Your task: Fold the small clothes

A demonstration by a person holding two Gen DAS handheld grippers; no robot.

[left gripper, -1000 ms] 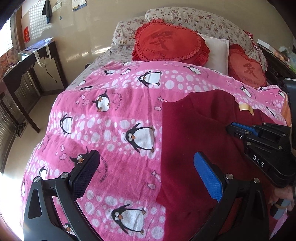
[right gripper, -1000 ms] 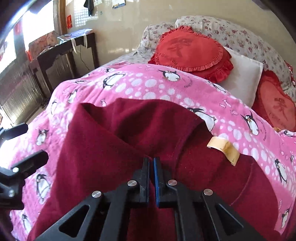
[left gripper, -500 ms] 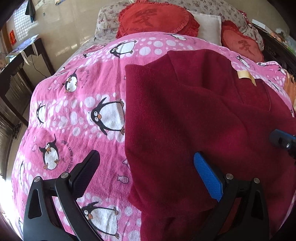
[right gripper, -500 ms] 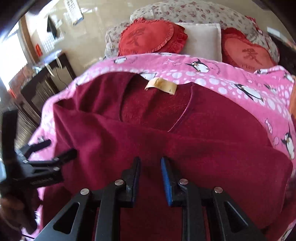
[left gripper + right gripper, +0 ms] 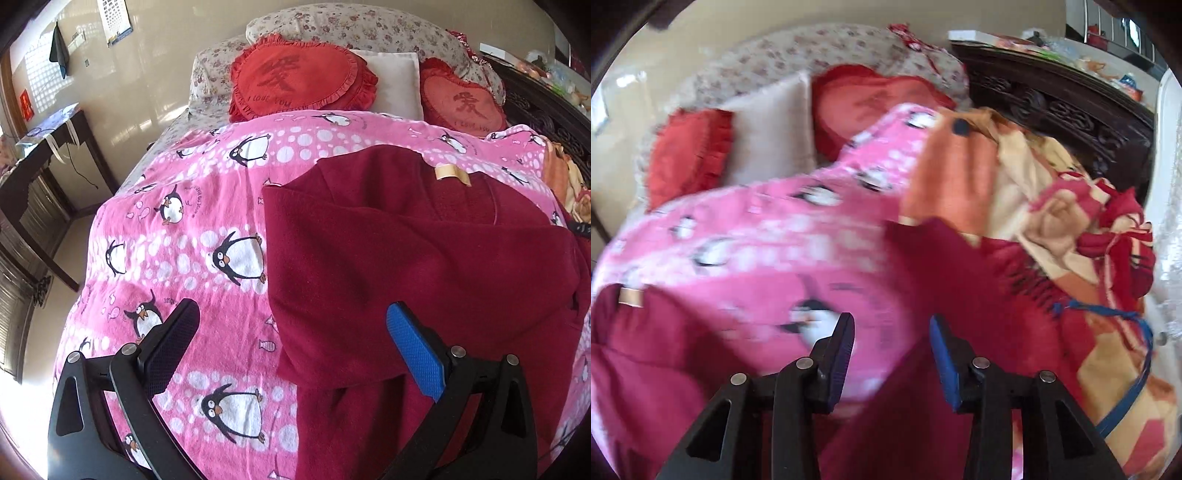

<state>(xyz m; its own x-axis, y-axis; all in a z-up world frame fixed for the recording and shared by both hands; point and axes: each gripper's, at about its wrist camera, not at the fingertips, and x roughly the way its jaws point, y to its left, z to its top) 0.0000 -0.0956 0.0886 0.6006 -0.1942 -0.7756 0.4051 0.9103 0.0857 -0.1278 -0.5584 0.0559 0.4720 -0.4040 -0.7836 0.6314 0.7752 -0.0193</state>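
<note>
A dark red sweater [image 5: 406,251] lies on the pink penguin blanket [image 5: 192,236], one side folded across its body, its tan neck label [image 5: 451,172] facing up. My left gripper [image 5: 291,332] is open and empty, hovering over the sweater's left edge. In the blurred right wrist view, my right gripper [image 5: 892,347] is open and empty above a part of the dark red sweater [image 5: 923,280] that stretches to the right. The sweater's body and label [image 5: 629,297] show at the far left there.
Red heart cushions [image 5: 295,77] and a white pillow [image 5: 391,81] sit at the head of the bed. A heap of orange and red clothes [image 5: 1052,206] lies right of the sweater by the dark carved headboard [image 5: 1071,103]. A dark desk [image 5: 40,158] stands left of the bed.
My right gripper let go of the sweater, opened wide and swung right toward the clothes heap. My left gripper pulled back and tilted up, staying open. The sweater's folded side lies flat.
</note>
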